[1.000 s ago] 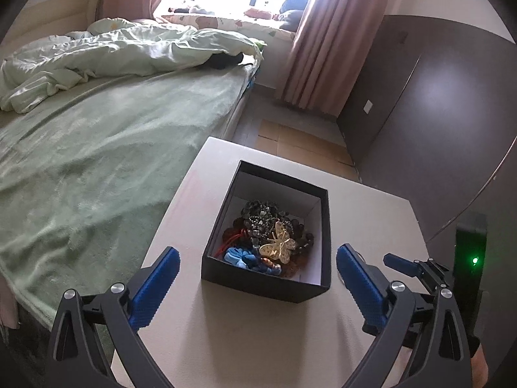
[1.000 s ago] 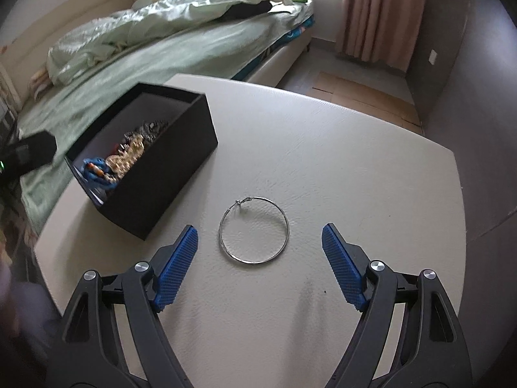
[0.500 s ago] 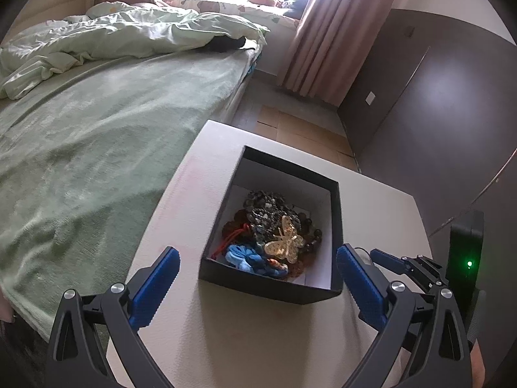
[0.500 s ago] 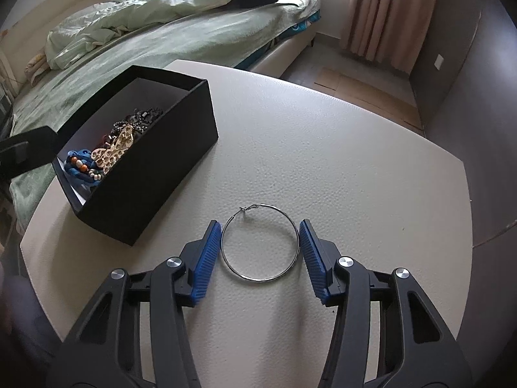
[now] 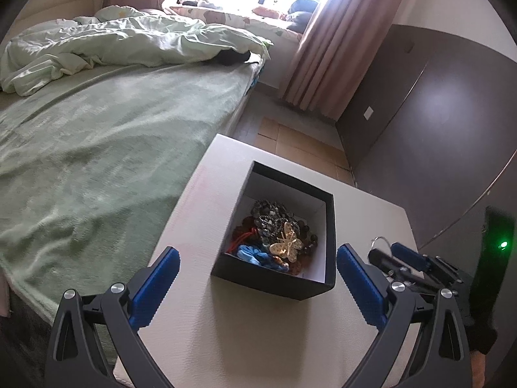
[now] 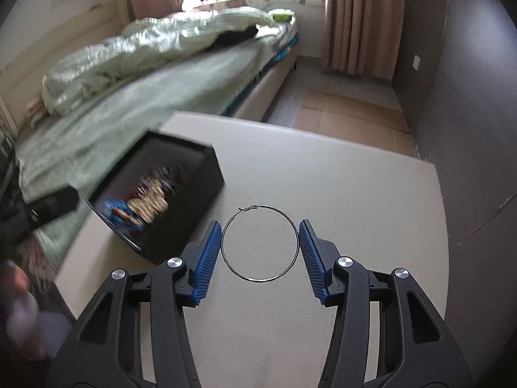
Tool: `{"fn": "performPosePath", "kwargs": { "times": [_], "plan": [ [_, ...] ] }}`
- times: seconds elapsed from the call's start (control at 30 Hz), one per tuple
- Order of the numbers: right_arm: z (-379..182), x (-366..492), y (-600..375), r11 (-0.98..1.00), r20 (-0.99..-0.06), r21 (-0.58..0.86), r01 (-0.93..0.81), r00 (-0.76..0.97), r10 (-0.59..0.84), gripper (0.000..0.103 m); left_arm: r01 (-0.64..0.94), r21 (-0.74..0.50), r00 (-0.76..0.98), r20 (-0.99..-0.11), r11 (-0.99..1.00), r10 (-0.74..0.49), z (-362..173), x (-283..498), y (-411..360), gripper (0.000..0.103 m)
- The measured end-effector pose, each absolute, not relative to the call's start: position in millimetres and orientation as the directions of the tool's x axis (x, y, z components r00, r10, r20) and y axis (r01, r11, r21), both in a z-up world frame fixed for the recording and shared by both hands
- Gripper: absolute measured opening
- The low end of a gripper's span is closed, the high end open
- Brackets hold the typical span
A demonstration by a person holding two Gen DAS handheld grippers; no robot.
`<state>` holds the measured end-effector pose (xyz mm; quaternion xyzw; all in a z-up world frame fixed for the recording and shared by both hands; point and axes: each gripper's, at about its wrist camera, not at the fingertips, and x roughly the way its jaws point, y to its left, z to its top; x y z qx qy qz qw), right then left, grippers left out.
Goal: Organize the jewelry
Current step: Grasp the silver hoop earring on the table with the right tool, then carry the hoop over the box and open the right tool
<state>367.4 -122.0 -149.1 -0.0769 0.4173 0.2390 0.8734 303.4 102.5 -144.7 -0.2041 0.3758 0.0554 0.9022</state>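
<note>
Right hand-held gripper (image 6: 260,249) grasping thin silver hoop earring (image 6: 259,243) flat across pads; black open box (image 6: 155,200) lies left; left hand-held gripper (image 5: 258,286) released.

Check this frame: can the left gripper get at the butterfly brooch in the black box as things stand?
Probably yes. The left gripper is open just short of the black box, which has no lid, and the butterfly brooch lies on top of the pile.

Black box (image 6: 181,207) blocks table (image 6: 355,194) left; right side free.
</note>
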Motion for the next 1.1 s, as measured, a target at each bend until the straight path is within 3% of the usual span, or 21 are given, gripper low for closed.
{"fn": "performPosePath", "kwargs": {
  "times": [0.43,0.83,0.9,0.93,1.1],
  "plan": [
    [-119,357,-81,0.843,-0.681,0.172,-0.509,0.557,0.475,0.050,-0.263,-0.342,0.746,-0.665,0.902,-0.034,-140,287,143,0.094],
    [-121,364,-31,0.819,-0.671,0.240,-0.520,0.521,0.528,0.051,-0.305,-0.363,0.745,-0.667,0.881,-0.017,-146,280,176,0.094],
    [-121,368,-27,0.815,-0.685,0.279,-0.508,0.490,0.539,0.071,-0.312,-0.375,0.740,-0.672,0.873,-0.025,-147,279,178,0.094],
    [-120,368,-30,0.813,-0.680,0.301,-0.499,0.485,0.550,0.088,-0.314,-0.380,0.739,-0.673,0.870,-0.027,-147,280,178,0.094],
    [-109,361,-60,0.816,-0.646,0.353,-0.457,0.512,0.566,0.088,-0.299,-0.408,0.746,-0.663,0.862,-0.055,-145,280,170,0.094]
  ]
}}
